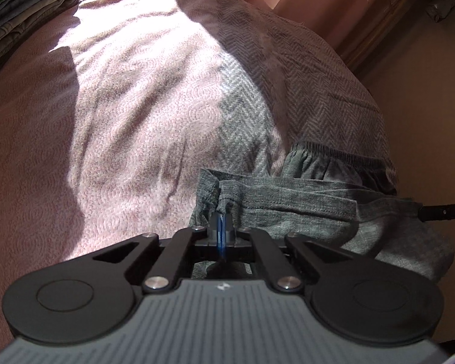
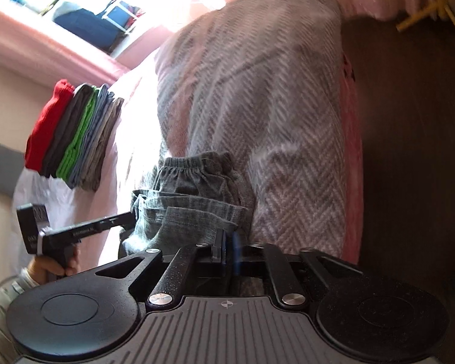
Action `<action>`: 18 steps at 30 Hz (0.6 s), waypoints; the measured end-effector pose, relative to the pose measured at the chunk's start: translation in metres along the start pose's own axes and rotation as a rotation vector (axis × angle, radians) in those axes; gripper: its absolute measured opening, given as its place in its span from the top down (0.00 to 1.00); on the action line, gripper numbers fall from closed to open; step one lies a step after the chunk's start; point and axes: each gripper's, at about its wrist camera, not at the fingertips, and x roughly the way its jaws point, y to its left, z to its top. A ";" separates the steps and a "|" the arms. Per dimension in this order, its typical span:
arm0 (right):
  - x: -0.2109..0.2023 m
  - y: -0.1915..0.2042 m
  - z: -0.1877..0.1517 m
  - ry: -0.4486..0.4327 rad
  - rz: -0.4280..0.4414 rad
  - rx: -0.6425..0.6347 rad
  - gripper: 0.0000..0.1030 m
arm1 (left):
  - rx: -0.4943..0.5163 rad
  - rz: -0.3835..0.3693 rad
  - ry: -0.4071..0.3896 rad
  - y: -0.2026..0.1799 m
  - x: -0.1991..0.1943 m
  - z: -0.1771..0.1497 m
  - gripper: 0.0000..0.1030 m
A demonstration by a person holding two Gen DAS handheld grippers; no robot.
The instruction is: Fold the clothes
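Pinching grey shorts [image 1: 288, 203], left gripper [image 1: 222, 221] shows no legible writing.

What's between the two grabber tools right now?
The grey garment spans the gap: the left gripper and the right gripper each pinch one end of it. The right wrist view shows both.

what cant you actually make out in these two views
- Left wrist view: the grey garment runs under the left gripper, so its lower part is hidden; the folded stack is cut by the top left edge.
- Right wrist view: motion blur smears the right gripper, so whether its jaws pinch the cloth is unclear; the herringbone blanket is blurred; glare whites out the pink bedspread.
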 end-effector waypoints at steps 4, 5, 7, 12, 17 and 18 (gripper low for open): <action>-0.007 0.015 -0.001 -0.034 -0.022 -0.107 0.99 | -0.006 -0.015 -0.099 0.001 -0.025 -0.007 1.00; -0.008 0.019 -0.002 -0.045 -0.022 -0.131 0.99 | -0.004 -0.010 -0.120 0.001 -0.031 -0.009 1.00; -0.009 0.027 -0.003 -0.068 -0.019 -0.184 0.99 | -0.001 0.001 -0.161 0.002 -0.042 -0.011 1.00; -0.001 0.036 -0.001 -0.105 -0.036 -0.253 0.99 | -0.067 0.036 -0.267 0.014 -0.054 -0.018 1.00; 0.020 0.030 0.002 -0.049 -0.077 -0.248 0.99 | -0.129 0.068 -0.183 0.024 -0.024 -0.030 1.00; 0.022 0.027 0.001 -0.034 -0.085 -0.232 0.99 | -0.136 0.075 -0.159 0.026 -0.017 -0.033 1.00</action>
